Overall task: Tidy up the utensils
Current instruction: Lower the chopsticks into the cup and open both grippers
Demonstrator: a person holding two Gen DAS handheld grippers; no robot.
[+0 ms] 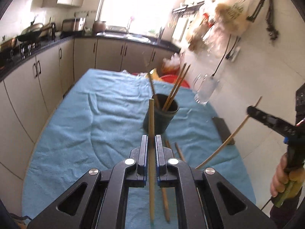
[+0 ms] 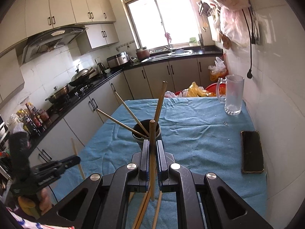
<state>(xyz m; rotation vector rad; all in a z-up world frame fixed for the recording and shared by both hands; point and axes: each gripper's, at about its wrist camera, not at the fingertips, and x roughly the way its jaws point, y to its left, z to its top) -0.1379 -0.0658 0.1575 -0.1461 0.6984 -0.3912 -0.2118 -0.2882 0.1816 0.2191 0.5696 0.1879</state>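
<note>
- The left gripper (image 1: 152, 142), at the bottom centre of its own view, is clamped narrowly on a chopstick (image 1: 151, 133) that stands nearly upright between the two pads and sticks out above and below them.
- The right gripper (image 2: 152, 147) likewise pinches a second chopstick (image 2: 152, 152) upright at the centre of its view, the tip just in front of the cup's rim.
- In the left wrist view the right gripper also shows at the right edge, holding its chopstick at a slant, well apart from the cup.
- A dark cup (image 1: 162, 114) stands on the blue towel (image 1: 95, 124) just beyond both grippers; three chopsticks (image 2: 131, 118) lean out of it, fanned to different sides.
- More loose chopsticks (image 2: 144, 210) lie on the towel beneath the grippers, at the bottom of both frames.
- A clear glass mug (image 2: 233, 97) stands at the far right of the towel near the wall; I cannot tell whether anything is in it.
- A black phone (image 2: 251, 150) lies flat by the wall, at the right of the right wrist view.
- Bags (image 1: 228, 17) hang on the wall at upper right; the printing on one is too blurred to read.
</note>
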